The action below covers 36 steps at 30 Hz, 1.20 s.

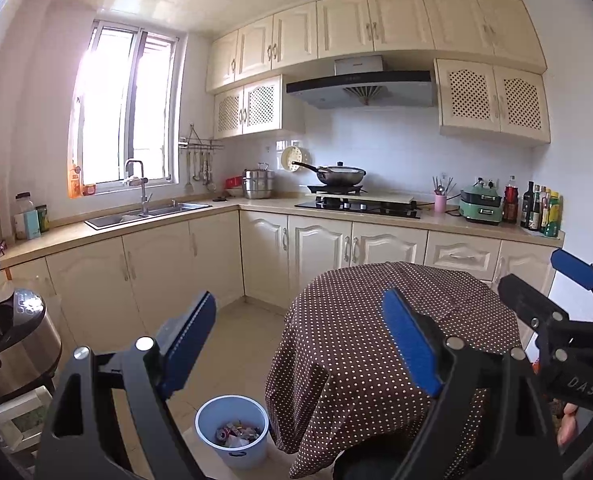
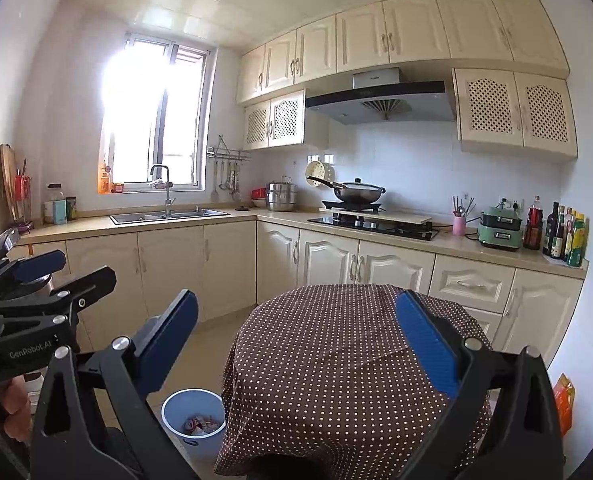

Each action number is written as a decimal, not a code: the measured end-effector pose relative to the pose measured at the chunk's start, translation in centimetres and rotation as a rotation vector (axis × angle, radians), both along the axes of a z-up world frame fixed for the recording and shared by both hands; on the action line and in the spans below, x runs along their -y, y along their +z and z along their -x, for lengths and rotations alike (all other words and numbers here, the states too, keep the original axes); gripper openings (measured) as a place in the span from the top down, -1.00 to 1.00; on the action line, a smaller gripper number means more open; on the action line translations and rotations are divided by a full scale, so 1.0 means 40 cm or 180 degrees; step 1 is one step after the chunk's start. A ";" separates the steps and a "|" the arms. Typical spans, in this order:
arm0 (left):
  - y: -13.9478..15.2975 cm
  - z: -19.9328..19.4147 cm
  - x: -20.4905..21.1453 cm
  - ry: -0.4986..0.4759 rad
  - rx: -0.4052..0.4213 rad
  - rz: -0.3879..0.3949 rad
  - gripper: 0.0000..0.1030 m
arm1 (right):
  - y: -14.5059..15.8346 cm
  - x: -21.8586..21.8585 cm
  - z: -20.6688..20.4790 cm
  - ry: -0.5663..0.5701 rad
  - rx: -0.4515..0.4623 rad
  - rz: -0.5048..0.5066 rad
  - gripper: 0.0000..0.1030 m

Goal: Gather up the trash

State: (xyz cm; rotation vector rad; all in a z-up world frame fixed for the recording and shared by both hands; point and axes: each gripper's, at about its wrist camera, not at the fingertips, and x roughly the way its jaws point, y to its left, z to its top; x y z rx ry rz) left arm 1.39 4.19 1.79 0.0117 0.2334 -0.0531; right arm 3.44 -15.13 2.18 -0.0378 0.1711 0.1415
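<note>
A light blue bin [image 1: 232, 432] stands on the floor left of a round table, with several crumpled wrappers [image 1: 238, 434] lying in it. The right wrist view shows the same bin [image 2: 192, 420] low down with the trash [image 2: 200, 426] inside. My left gripper [image 1: 300, 316] is open, blue pads wide apart, nothing between them, held above the floor and the table's left edge. My right gripper [image 2: 296, 320] is open too and empty, over the table. Each gripper shows at the edge of the other's view: the right gripper [image 1: 536, 280], the left gripper [image 2: 84, 268].
The round table [image 1: 376, 320] wears a brown polka-dot cloth [image 2: 336, 360]. Cream cabinets run along an L-shaped counter with a sink [image 1: 148, 212], a hob and wok [image 1: 340, 176], bottles [image 1: 540, 208]. A steel rice cooker [image 1: 16, 340] stands at left. A hand [image 2: 12, 408] grips the left gripper's handle.
</note>
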 end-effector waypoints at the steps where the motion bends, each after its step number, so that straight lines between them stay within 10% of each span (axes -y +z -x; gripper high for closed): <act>1: 0.000 -0.001 -0.004 0.0001 -0.0007 0.0007 -0.62 | -0.001 0.001 -0.001 -0.0006 -0.0005 0.0003 -0.86; 36: -0.004 0.023 -0.047 0.0045 0.0099 0.0038 -0.62 | 0.003 -0.031 0.009 0.0011 0.0003 0.0054 -0.86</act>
